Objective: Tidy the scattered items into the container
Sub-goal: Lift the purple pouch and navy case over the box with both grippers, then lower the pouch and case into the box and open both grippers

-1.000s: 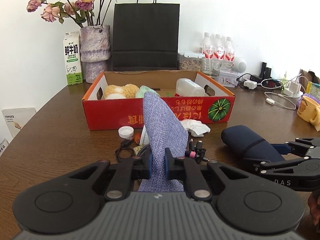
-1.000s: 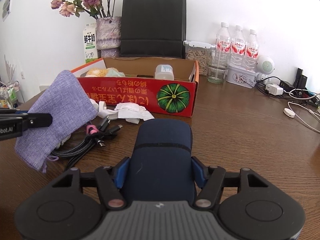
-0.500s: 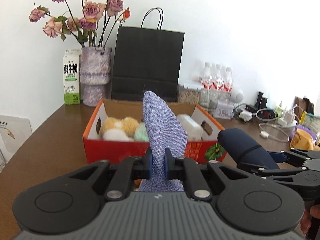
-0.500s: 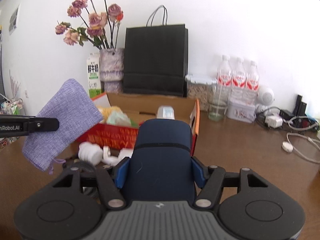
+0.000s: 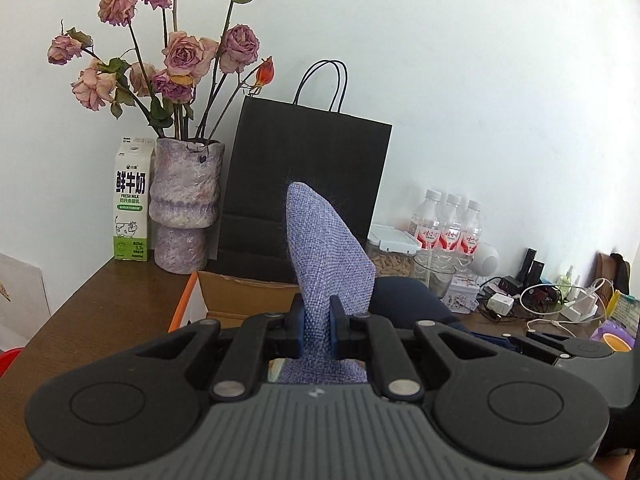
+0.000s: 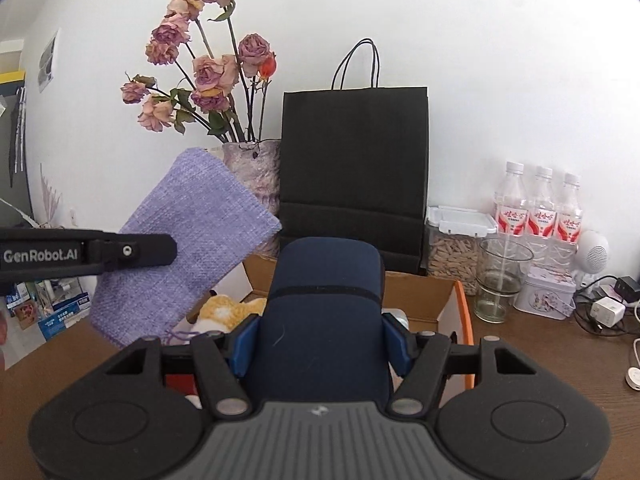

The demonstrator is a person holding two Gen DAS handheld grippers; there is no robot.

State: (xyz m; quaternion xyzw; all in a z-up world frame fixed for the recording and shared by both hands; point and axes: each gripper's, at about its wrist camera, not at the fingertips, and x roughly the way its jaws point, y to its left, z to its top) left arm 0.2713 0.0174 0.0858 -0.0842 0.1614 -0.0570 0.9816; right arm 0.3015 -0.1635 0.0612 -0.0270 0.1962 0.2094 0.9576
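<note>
My left gripper [image 5: 316,326] is shut on a lilac woven pouch [image 5: 326,252], held upright above the open cardboard box [image 5: 240,296]. The pouch also shows in the right wrist view [image 6: 188,248], with the left gripper's finger [image 6: 132,250] across it. My right gripper [image 6: 320,338] is shut on a dark navy case [image 6: 324,312], held above the box [image 6: 436,300]. The navy case [image 5: 408,300] sits just right of the pouch in the left wrist view. A yellow plush item [image 6: 228,308] lies inside the box.
Behind the box stand a black paper bag [image 5: 304,188], a vase of dried roses [image 5: 184,208] and a milk carton [image 5: 130,200]. At the right are water bottles [image 6: 536,216], a glass [image 6: 500,276], a small tin [image 6: 544,294] and chargers with cables [image 5: 540,300].
Both grippers rose from the table with their items and moved forward over the box. The box front and the items scattered before it have dropped out of view.
</note>
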